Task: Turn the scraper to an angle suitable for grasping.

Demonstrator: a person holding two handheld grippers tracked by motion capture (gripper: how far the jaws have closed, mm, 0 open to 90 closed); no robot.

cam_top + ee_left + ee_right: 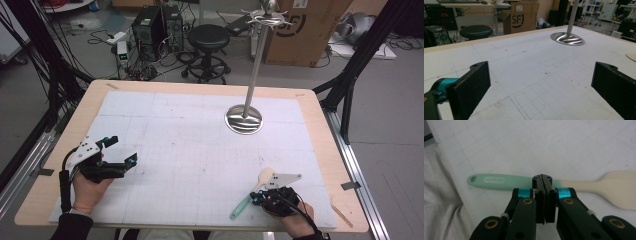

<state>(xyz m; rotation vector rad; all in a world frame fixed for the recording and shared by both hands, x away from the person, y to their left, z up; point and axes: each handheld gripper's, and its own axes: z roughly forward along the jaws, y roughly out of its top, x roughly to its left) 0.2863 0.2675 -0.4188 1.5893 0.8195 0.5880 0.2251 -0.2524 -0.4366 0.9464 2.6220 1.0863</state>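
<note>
Since the right gripper (543, 180) hovers jaws together over the spatula (506, 181) near the table's (320, 150) front edge—left gripper (122, 150) jaws apart—lowering risks knocking it off.

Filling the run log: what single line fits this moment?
left gripper open, idle | right gripper shut, over spatula | stand untouched

1. The right gripper (542, 179) has its black jaws pressed together, nothing between them;
2. Just beyond the tips lies a spatula (584, 186), mint-green handle left, cream blade right, flat on the white gridded mat (549, 145).
</note>
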